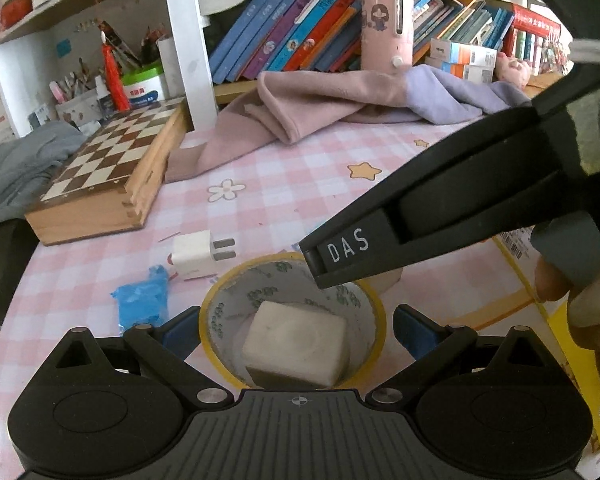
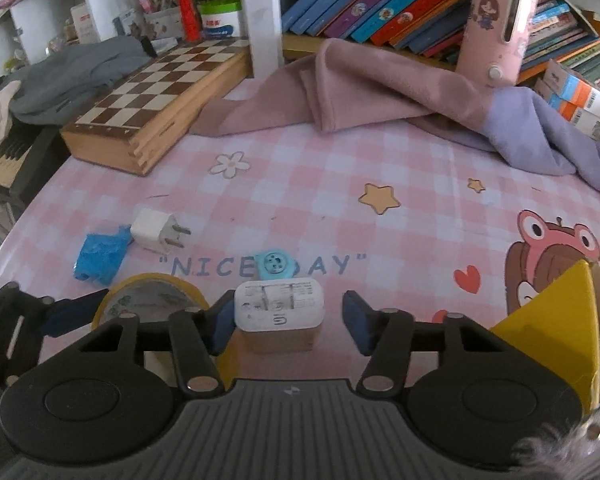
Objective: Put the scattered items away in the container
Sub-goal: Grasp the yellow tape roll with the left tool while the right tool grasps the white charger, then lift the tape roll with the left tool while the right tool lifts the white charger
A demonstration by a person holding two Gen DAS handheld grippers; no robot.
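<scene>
A yellow tape roll [image 1: 220,292] lies on the pink checked tablecloth, and a white block [image 1: 296,344] shows inside its ring. My left gripper [image 1: 296,330] straddles the roll, open, with a sliver of cloth showing by the right pad. In the right wrist view a white charger [image 2: 278,306] stands between the fingers of my right gripper [image 2: 289,324]. The left pad is against it and the right pad stands clear, so the gripper is open. A white plug adapter [image 2: 156,232], a crumpled blue piece [image 2: 100,258] and a small light-blue disc [image 2: 275,265] lie loose. A yellow box [image 2: 548,320] sits at the right.
A wooden chessboard case [image 2: 148,100] lies at the back left, beside grey cloth [image 2: 80,68]. Pink and lilac cloth [image 2: 380,92] is heaped below a shelf of books [image 2: 400,4]. A pink case [image 2: 496,28] leans on the books. The tape roll [image 2: 148,296] sits just left of the right gripper.
</scene>
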